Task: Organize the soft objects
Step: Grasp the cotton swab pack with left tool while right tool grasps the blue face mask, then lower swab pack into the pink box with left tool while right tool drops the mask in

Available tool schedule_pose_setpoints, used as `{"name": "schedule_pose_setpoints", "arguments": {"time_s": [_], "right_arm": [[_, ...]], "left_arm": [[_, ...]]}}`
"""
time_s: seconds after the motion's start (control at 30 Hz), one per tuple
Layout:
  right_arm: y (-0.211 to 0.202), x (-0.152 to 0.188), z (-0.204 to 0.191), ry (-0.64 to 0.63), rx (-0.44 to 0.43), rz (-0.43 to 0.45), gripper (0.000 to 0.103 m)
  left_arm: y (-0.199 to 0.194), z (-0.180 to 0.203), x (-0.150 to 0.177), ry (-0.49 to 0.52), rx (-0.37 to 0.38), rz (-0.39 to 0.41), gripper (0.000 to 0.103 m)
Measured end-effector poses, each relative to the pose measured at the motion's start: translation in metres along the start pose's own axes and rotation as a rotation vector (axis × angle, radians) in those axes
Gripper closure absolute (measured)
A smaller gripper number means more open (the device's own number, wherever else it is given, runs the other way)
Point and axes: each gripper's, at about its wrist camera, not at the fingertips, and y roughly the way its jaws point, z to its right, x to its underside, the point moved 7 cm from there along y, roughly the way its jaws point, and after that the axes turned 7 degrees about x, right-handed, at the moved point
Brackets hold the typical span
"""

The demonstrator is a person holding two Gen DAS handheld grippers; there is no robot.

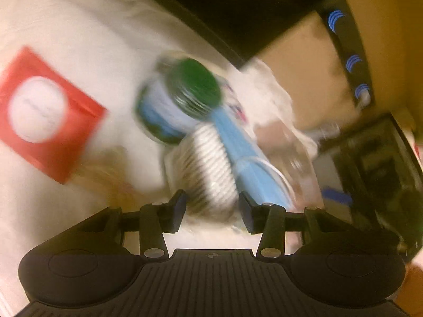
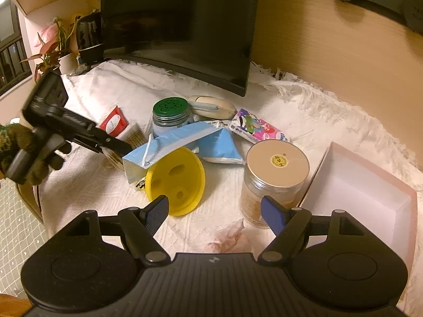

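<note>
In the left wrist view, which is blurred, my left gripper (image 1: 212, 206) is shut on a white ribbed pack in clear wrap (image 1: 208, 166); its pads touch both sides. A blue face-mask pack (image 1: 238, 145) and a green-lidded jar (image 1: 195, 87) lie just beyond, with a red tissue pack (image 1: 39, 111) to the left. In the right wrist view a gloved hand holds the left gripper (image 2: 116, 150) by the mask pack (image 2: 169, 140). My right gripper (image 2: 214, 208) stands open and holds nothing, above a crumpled pink tissue (image 2: 230, 235). A colourful tissue pack (image 2: 256, 128) and a blue pouch (image 2: 219, 145) lie farther back.
A yellow lid (image 2: 174, 182) leans ahead left of the right gripper, and a gold-lidded jar (image 2: 275, 174) stands ahead right. An open white box with a pink rim (image 2: 370, 185) sits at the right. A dark monitor (image 2: 179, 26) and a potted plant (image 2: 53, 45) stand behind.
</note>
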Motion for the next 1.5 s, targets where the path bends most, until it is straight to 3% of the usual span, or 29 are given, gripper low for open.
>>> {"name": "schedule_pose_setpoints", "arguments": {"time_s": [0.07, 0.17, 0.27, 0.33, 0.37, 0.43, 0.5, 0.67, 0.8, 0.87, 0.9, 1.0, 1.07, 1.2, 1.37, 1.5], "right_arm": [[0.001, 0.001, -0.002, -0.007, -0.002, 0.000, 0.026], [0.004, 0.005, -0.007, -0.021, -0.003, -0.004, 0.026], [0.007, 0.006, -0.010, -0.028, 0.010, -0.012, 0.026], [0.005, 0.002, -0.011, -0.030, 0.016, -0.002, 0.026], [0.002, -0.004, -0.011, -0.025, 0.011, 0.011, 0.026], [-0.005, -0.027, -0.009, -0.001, -0.030, 0.032, 0.026], [-0.002, -0.056, -0.010, 0.040, -0.054, 0.021, 0.026], [0.069, -0.107, -0.036, 0.175, -0.149, -0.188, 0.026], [0.134, -0.113, -0.056, 0.203, -0.142, -0.324, 0.028], [0.155, -0.107, -0.061, 0.177, -0.093, -0.366, 0.046], [0.160, -0.103, -0.063, 0.172, -0.096, -0.387, 0.066], [0.156, -0.094, -0.063, 0.200, -0.164, -0.415, 0.097], [0.142, -0.099, -0.058, 0.213, -0.193, -0.389, 0.100], [0.084, -0.135, -0.034, 0.286, -0.258, -0.248, 0.100], [0.008, -0.170, 0.010, 0.318, -0.215, -0.057, 0.100], [-0.047, -0.180, 0.058, 0.352, -0.132, 0.068, 0.100]], "left_arm": [[0.006, 0.007, 0.003, 0.021, -0.055, 0.014, 0.054], [0.013, 0.008, -0.004, 0.030, -0.212, 0.106, 0.055], [0.022, 0.003, -0.009, 0.030, -0.361, 0.148, 0.055], [0.026, -0.002, -0.009, 0.012, -0.410, 0.167, 0.056], [0.026, -0.005, -0.006, -0.009, -0.424, 0.170, 0.058], [0.024, -0.006, 0.001, -0.060, -0.420, 0.186, 0.073], [0.017, -0.002, 0.006, -0.059, -0.399, 0.237, 0.077], [-0.004, 0.014, 0.014, -0.015, -0.418, 0.321, 0.078], [-0.026, 0.022, 0.013, 0.002, -0.432, 0.362, 0.078], [-0.035, 0.025, 0.013, 0.004, -0.446, 0.378, 0.078], [-0.041, 0.027, 0.013, 0.009, -0.455, 0.391, 0.078], [-0.058, 0.034, 0.004, 0.024, -0.474, 0.429, 0.078], [-0.069, 0.043, -0.010, 0.046, -0.476, 0.452, 0.078], [-0.079, 0.075, -0.046, 0.132, -0.478, 0.489, 0.078], [-0.065, 0.133, -0.091, 0.267, -0.437, 0.501, 0.078], [-0.021, 0.182, -0.112, 0.364, -0.352, 0.438, 0.078]]}}
